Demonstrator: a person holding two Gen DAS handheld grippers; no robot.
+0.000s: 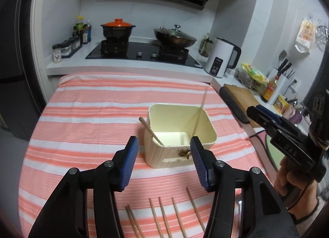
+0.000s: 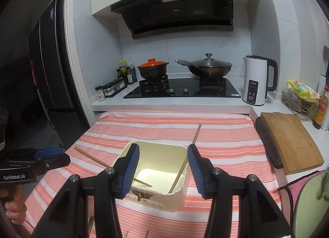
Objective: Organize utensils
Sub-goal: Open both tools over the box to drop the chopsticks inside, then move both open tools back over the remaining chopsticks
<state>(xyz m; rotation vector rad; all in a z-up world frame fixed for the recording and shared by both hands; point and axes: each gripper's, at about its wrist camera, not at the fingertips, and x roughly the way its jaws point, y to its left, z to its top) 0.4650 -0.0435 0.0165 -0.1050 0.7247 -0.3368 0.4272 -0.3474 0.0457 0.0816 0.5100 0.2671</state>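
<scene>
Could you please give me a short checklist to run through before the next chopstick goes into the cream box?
1. Left gripper open and empty: ok.
2. Right gripper open and empty, above the box: ok.
3. Cream rectangular plastic box upright on the pink-and-white striped tablecloth, mouth unblocked: ok.
4. Chopsticks already dropped in stay inside: one wooden chopstick leans over the left rim, another over the far right rim; neither lies flat. Not ok.
5. Loose wooden chopsticks waiting on the cloth near the left gripper, mostly spaced apart: ok.
6. Metal spoon beside them, mostly hidden behind the gripper: cannot tell.
</scene>
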